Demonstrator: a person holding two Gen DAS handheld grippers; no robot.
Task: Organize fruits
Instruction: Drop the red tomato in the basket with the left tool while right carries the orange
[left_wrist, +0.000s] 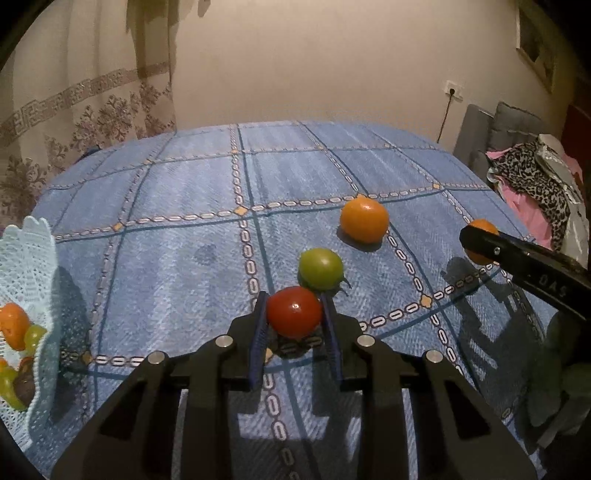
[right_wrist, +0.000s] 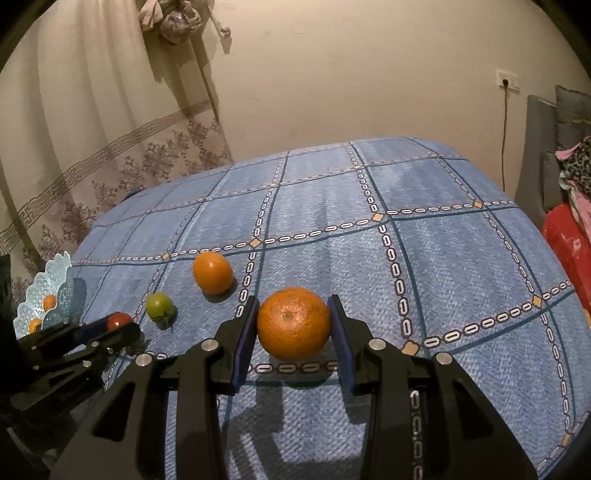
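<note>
Straddling the red tomato (left_wrist: 294, 312) with the left hand-held gripper (left_wrist: 294, 325): jaws narrowed to the fruit's width, blue pads (left_wrist: 260, 325) seeming to touch both flanks. Probably a grip already made, though whether lifted off the surface (left_wrist: 166, 240) cannot be told. Held at the widest part, likely so that the round, smooth skin does not squirt out.

Bracketing the large orange (right_wrist: 293, 323) with the right hand-held gripper (right_wrist: 293, 332): jaws half open, pads close at either side, the right one at the peel, perhaps a thin gap on the left. Firm hold or not, cannot tell. Orange resting low on the blue checked cloth, near the front edge.

Lying loose between the two: a green tomato (left_wrist: 320, 267) just beyond the red one, and a smaller orange fruit (left_wrist: 364, 219) farther back, apart from each other.

Standing at the far left: a pale blue lacy basket (left_wrist: 29, 258), wall upright and scalloped, already holding orange and yellow-green pieces; exact count hidden by the rim. Judged the destination for both gripped fruits.
</note>
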